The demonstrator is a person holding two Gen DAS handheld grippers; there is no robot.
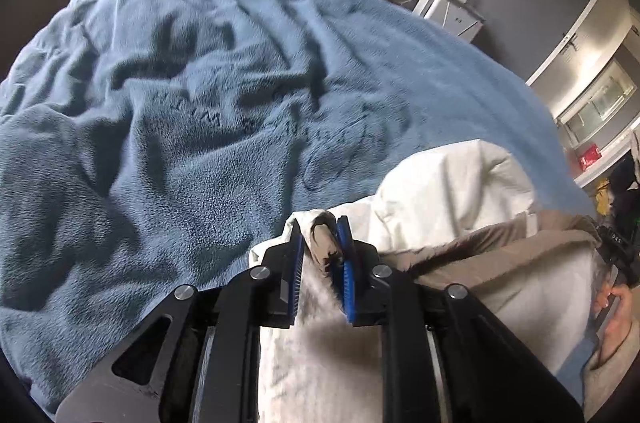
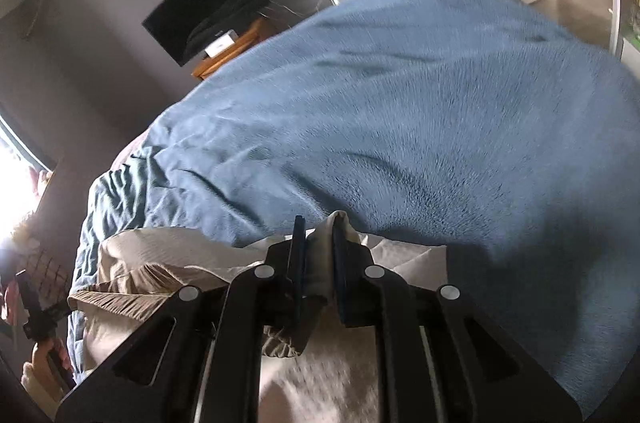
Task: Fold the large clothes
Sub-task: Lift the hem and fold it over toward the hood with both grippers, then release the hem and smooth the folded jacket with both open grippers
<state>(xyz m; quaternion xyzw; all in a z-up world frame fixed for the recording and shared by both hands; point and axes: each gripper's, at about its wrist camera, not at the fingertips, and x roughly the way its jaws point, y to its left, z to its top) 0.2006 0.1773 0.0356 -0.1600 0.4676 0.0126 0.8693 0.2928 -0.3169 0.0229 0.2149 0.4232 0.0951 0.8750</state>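
Cream-and-taupe fabric of the large garment (image 1: 460, 183) is pinched in both tongs: the left tongs (image 1: 320, 255) and right tongs (image 2: 318, 255) each clamp an edge, apparently to hold it spread between them above the blue blanket (image 1: 180, 103) on the bed for folding.

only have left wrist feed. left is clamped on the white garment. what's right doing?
Observer: The right gripper is also shut on the garment, pinching a beige-white fold between its pads.
Operator: Where is it over the bed?
Observer: Near the blue blanket's edge; the garment spreads out to the camera's left of the gripper, a ribbed beige hem showing.
Operator: Anything past that side I can't see?
Observer: A bright window at the far left edge, overexposed. The left gripper matches what you see: shut on the cloth.
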